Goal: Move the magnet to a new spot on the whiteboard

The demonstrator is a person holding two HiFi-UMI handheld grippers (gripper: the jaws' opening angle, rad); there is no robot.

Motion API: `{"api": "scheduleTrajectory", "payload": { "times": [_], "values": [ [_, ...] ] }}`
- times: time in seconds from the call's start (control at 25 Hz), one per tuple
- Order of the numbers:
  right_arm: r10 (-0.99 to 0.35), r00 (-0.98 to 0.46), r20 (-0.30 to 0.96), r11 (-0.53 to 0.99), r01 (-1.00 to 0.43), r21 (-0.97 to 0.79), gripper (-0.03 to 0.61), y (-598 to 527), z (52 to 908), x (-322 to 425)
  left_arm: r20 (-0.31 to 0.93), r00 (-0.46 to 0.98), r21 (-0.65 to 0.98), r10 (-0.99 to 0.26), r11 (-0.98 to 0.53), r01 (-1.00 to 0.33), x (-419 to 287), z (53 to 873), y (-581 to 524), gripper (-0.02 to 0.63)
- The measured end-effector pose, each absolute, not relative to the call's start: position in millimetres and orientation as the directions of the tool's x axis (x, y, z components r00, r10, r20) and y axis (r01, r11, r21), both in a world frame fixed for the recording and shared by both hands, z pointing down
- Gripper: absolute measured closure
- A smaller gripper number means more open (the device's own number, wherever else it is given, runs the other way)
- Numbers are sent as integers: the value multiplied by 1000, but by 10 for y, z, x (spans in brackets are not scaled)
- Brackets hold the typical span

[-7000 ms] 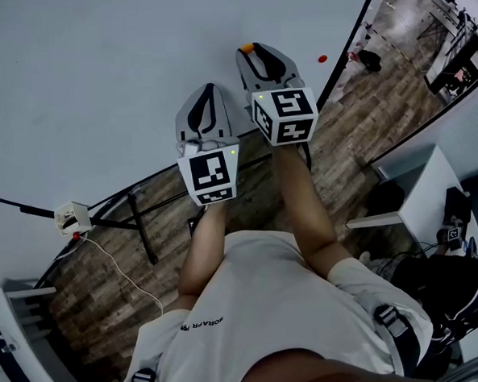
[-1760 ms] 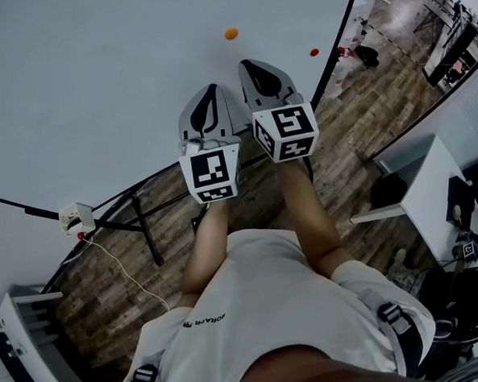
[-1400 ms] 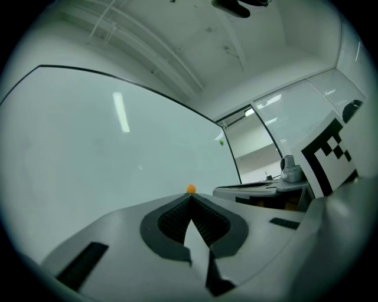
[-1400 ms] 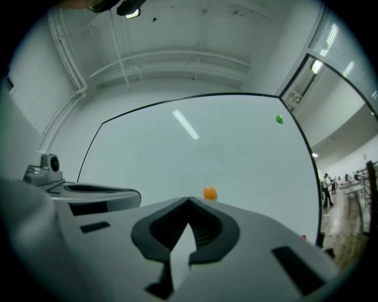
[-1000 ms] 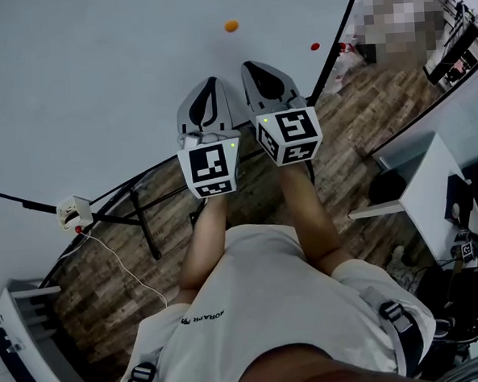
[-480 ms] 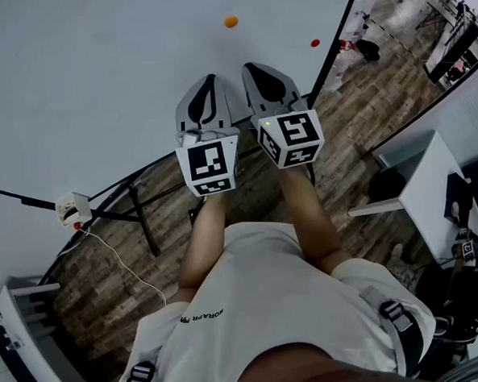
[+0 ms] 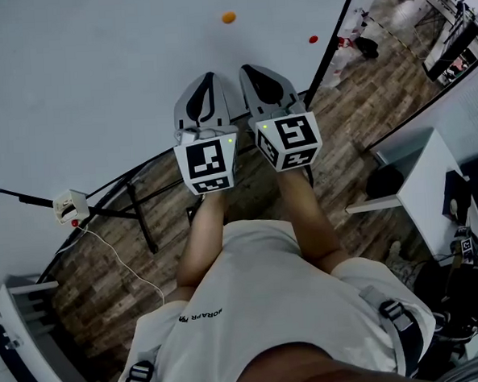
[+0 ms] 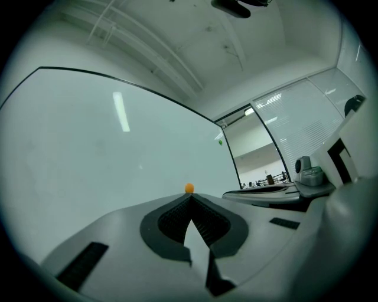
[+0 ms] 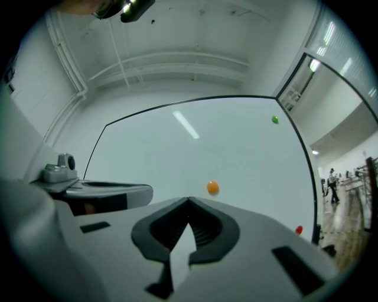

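Note:
A small orange magnet (image 7: 228, 17) sticks to the whiteboard (image 7: 94, 74), alone and untouched; it also shows as the orange magnet (image 8: 189, 187) and the orange magnet (image 9: 212, 187) just beyond the jaw tips in both gripper views. My left gripper (image 7: 209, 76) and right gripper (image 7: 252, 67) hover side by side short of the board, below the magnet. Both point at the whiteboard (image 9: 177, 159). The left gripper (image 8: 190, 197) has its jaws together with nothing in them, and so has the right gripper (image 9: 189, 200).
A red magnet (image 7: 313, 39) sits near the board's right edge, and a green magnet (image 9: 274, 120) higher up. Below are the board's black stand legs (image 7: 140, 220), a white box with a cable (image 7: 68, 207), wooden floor, and a white table (image 7: 416, 187) at right.
Seven seconds ago my right gripper was at the board with the orange magnet at its tips. Now the magnet stays on the board and both grippers hang back; over the last second they hardly moved.

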State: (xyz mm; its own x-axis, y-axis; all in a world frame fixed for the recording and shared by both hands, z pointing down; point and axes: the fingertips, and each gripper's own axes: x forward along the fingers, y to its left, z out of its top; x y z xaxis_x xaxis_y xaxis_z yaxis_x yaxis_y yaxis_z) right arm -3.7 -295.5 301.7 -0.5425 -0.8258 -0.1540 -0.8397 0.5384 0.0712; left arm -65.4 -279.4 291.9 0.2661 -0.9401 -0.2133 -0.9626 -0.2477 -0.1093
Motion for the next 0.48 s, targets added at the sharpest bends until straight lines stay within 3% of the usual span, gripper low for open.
{"api": "scheduleTrajectory", "payload": {
  "times": [0.48],
  "values": [
    [-832, -536, -144, 532, -844, 70, 565, -2903, 3053, 11, -202, 261, -105, -944, -244, -964, -641, 2942, -2762, 611]
  ]
}}
